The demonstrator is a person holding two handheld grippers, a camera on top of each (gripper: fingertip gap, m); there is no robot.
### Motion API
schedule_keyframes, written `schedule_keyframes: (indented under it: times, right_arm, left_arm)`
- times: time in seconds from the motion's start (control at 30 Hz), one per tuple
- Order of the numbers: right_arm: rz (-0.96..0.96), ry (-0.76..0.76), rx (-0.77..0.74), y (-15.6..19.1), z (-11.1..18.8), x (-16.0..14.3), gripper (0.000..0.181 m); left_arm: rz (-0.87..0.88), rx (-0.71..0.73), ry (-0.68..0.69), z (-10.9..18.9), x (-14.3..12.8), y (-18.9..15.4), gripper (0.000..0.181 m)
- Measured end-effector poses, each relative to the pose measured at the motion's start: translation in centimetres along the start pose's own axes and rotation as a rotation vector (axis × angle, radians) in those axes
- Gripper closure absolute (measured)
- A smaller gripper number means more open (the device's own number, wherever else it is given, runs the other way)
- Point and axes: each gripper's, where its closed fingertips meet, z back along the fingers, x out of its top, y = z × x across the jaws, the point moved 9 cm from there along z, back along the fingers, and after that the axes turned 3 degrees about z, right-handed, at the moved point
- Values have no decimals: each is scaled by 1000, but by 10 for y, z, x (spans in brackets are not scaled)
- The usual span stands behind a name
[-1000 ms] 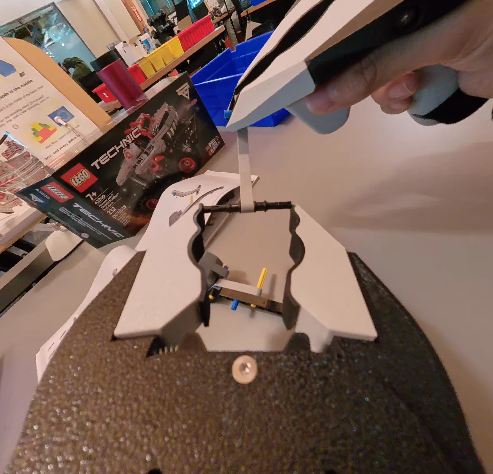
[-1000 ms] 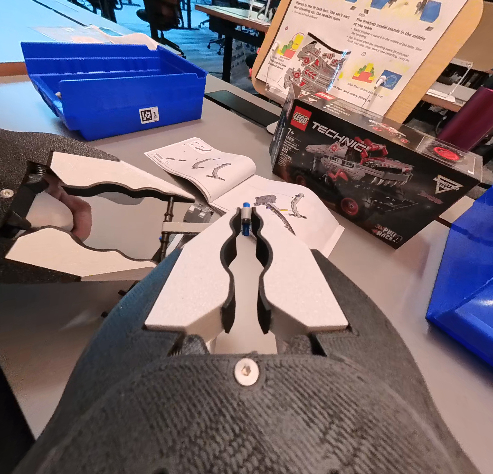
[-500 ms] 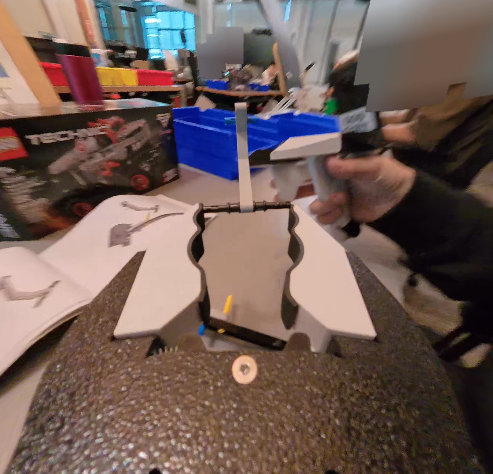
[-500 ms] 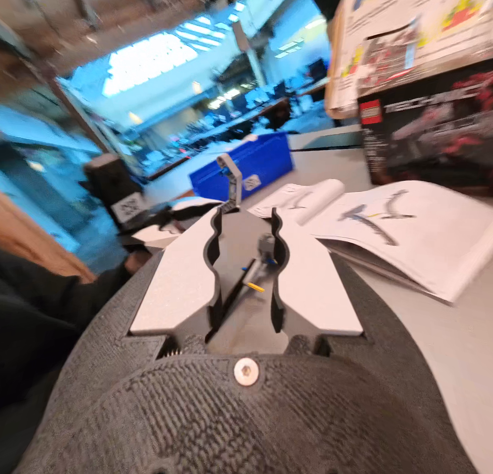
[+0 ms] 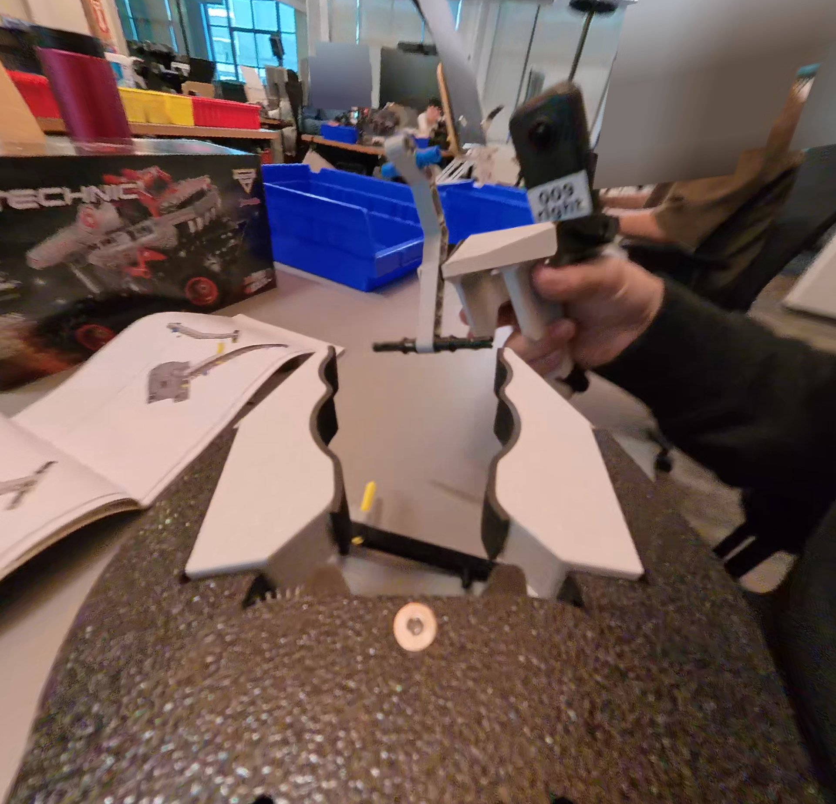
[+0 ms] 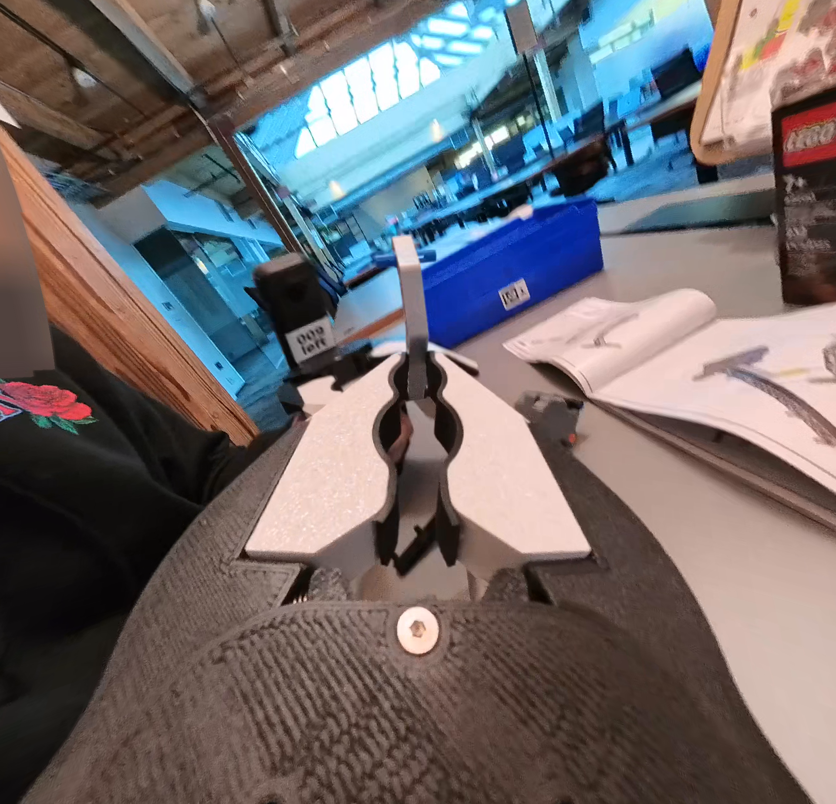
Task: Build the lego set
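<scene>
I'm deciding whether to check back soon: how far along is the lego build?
Early. Done: one small sub-assembly, a grey beam carrying a black axle and blue pin. In hand: the right claw is shut on that beam; the left claw is open near the axle. Left: seemingly most of the model; a loose yellow pin lies on the table.

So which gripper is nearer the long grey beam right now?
Right. The right gripper is shut on the long grey beam, clamping its lower part. The left gripper is open, just short of the black axle at the beam's base.
</scene>
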Motion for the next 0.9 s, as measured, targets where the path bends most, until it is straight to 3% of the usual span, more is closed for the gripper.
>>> schedule_keyframes:
  times: [0.17,0.5,0.63,0.9]
  right_arm:
    - [-17,219,-254,-16,18,-7,176]
    - [-127,313,-291,-32,15,-27,176]
    - [-161,304,-309,-40,14,-35,176]
    - [-177,263,-359,-45,10,-42,176]
  left_arm:
    - [-179,105,101,11,6,12,115]
    - [-479,101,444,41,4,60,110]
    - [-495,31,527,44,4,79,104]
    - [-650,-265,643,10,5,89,98]
